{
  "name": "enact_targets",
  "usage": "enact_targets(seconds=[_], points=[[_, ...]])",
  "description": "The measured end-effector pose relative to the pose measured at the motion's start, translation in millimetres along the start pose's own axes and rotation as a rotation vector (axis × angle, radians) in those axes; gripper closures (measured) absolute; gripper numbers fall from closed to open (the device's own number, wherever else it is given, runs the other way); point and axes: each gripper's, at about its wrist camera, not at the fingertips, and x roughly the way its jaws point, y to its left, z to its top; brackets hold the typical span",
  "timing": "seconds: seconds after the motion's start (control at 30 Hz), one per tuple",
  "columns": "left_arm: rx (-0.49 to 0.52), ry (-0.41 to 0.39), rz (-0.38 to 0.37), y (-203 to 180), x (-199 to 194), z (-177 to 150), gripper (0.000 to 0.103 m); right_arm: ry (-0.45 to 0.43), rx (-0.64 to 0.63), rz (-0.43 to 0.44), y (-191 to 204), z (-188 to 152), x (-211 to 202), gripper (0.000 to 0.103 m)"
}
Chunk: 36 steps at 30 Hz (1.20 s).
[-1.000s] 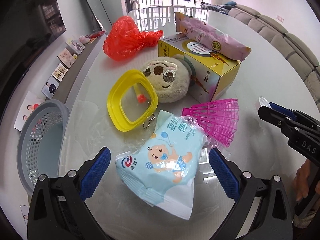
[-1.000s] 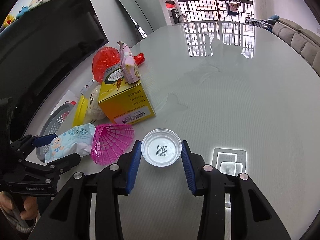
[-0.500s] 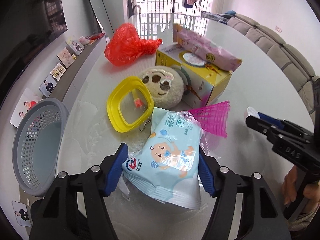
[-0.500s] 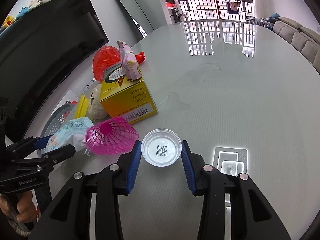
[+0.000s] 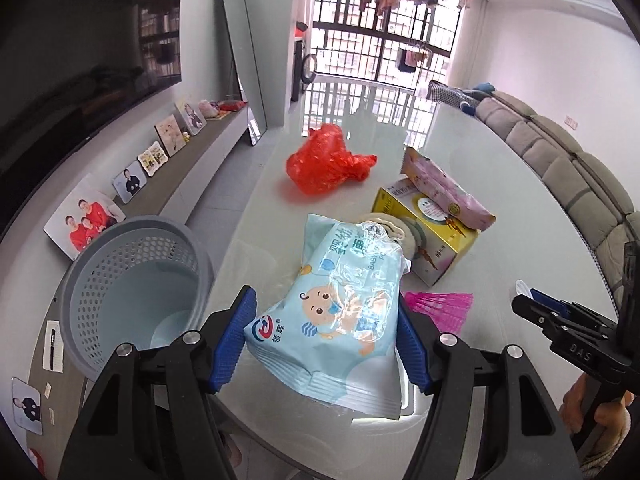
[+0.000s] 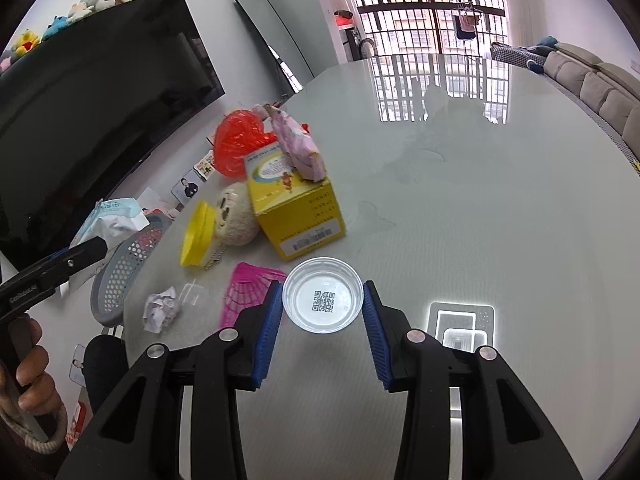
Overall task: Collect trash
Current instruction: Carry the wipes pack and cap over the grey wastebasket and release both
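Lifted off table: wipes pack (image 5: 340, 312) in left tool (image 5: 326, 334).

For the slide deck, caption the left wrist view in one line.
Left tongs grip a pale blue baby-wipes packet lifted above the white table, beside a grey perforated basket.

The right gripper (image 6: 323, 309) clamps a small clear round plastic cup (image 6: 322, 300) with a QR code on its base between its blue pads, above the glossy white table (image 6: 480, 208). Just left of the cup lies a pink ribbed plastic fan-shaped piece (image 6: 244, 292), and further left a crumpled white paper ball (image 6: 161, 309). Behind stand a yellow cardboard box (image 6: 296, 204) topped by a pink packet (image 6: 298, 144), a cream plush toy (image 6: 234, 220), a yellow plastic ring (image 6: 194, 234) and a red plastic bag (image 6: 236, 142). At the left edge, the left gripper (image 6: 60, 266) holds a pale blue wipes pack (image 6: 112, 220) over a grey perforated basket (image 6: 120, 272).
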Motion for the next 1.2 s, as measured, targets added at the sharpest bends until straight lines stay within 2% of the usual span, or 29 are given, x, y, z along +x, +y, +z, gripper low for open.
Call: enact_targets(seconds=[0.17,0.27,0.6,0.9,1.07,1.2], points=[[-0.050,-0.025,0.075,36.9,-8.5,-6.3,0.038,-0.018,-0.074,0.070,45.9,10.9,-11.7,0.064],[-0.083,-0.029,0.136,65.8,-10.5,-13.1,0.038,-0.012,-0.122,0.128,82.2,18.5,-5.2,0.064],[-0.230,0.013,0.268,171.0,3.9,-37.9,0.038,0.120,-0.298,0.268,214.1,30.8,73.6,0.064],[-0.295,0.048,0.291,230.1,29.8,-49.8,0.038,0.194,-0.392,0.292,295.0,39.2,143.9,0.064],[-0.323,0.078,0.283,253.8,45.9,-52.6,0.038,0.258,-0.420,0.272,318.2,39.3,182.5,0.064],[-0.322,0.093,0.270,262.1,54.1,-51.7,0.038,0.273,-0.417,0.271,324.5,36.6,200.6,0.064]])
